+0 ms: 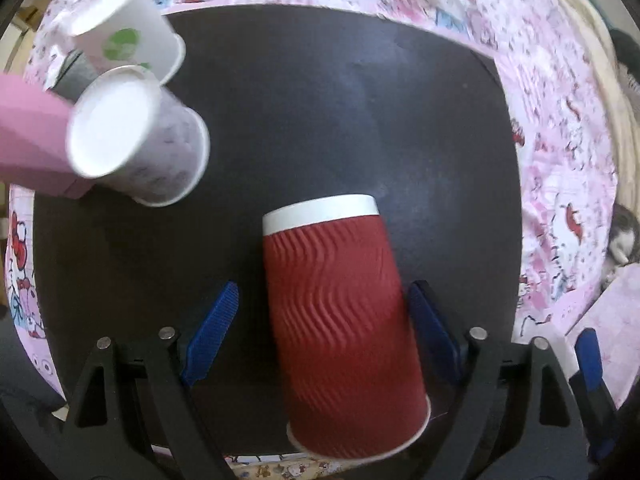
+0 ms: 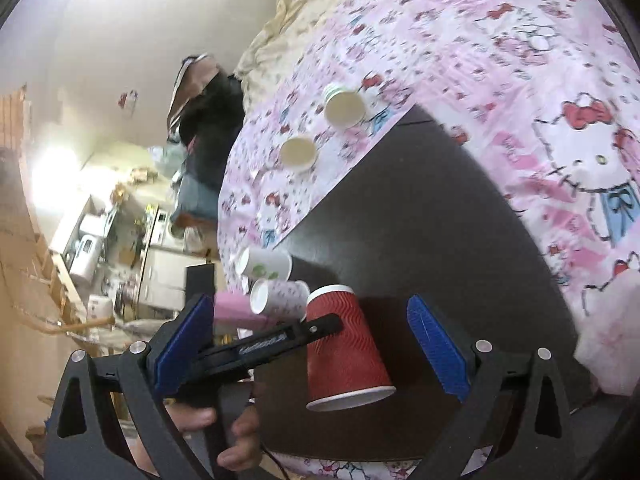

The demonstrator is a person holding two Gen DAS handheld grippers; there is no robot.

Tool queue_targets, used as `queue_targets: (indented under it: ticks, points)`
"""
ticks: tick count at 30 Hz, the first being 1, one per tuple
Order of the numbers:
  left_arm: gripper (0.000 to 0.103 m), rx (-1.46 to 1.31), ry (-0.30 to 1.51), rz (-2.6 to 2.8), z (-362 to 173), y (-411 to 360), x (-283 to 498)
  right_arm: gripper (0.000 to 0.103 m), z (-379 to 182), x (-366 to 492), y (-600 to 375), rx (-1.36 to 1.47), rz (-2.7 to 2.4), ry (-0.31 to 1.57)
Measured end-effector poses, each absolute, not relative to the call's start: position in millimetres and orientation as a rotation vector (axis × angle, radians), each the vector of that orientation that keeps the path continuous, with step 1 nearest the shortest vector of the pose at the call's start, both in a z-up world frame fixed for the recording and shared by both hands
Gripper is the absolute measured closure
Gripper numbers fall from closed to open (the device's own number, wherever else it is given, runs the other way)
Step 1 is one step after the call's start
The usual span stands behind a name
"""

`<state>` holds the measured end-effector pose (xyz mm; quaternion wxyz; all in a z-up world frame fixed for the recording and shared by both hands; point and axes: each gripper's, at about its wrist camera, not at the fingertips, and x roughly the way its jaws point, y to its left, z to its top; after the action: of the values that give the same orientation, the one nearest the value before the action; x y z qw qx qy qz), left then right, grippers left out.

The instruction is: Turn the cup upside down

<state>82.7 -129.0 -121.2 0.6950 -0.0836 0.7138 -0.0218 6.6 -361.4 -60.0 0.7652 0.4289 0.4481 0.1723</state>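
Observation:
A red ribbed paper cup (image 1: 336,320) (image 2: 344,360) lies on its side over a dark board (image 1: 320,100) (image 2: 440,240), with its wide white-lipped mouth toward my left gripper's body. My left gripper (image 1: 324,286) points down and straddles the cup. Its jaws are open: a dark gap shows beside the left pad, and the right pad sits right at the cup's wall. In the right wrist view one black left-gripper finger (image 2: 280,338) crosses in front of the cup. My right gripper (image 2: 310,302) is open and empty, off to the side. Whether the cup rests on the board I cannot tell.
Two white paper cups (image 1: 132,40) (image 1: 160,152) stand upside down at the board's edge beside a pink object (image 1: 28,132). Two more cups (image 2: 345,109) (image 2: 298,154) sit on the pink cartoon-print sheet (image 2: 520,80). A hand (image 2: 236,440) holds the left gripper's handle.

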Motion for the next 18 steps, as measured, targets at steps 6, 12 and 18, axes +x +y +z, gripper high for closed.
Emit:
queue_targets:
  ticks: [6,12,18]
  points:
    - [0.032,-0.201,1.644,-0.028,-138.0,-131.5,86.5,0.003,-75.6,6.0,-378.9,1.042,0.361,0.976]
    - [0.032,-0.189,1.699,-0.003,-154.2,-127.6,97.1,0.003,-78.7,4.4,-382.9,1.074,0.382,0.977]
    - [0.037,-0.199,1.661,-0.051,-143.8,-131.6,101.0,0.003,-77.0,1.8,-382.2,1.063,0.387,0.980]
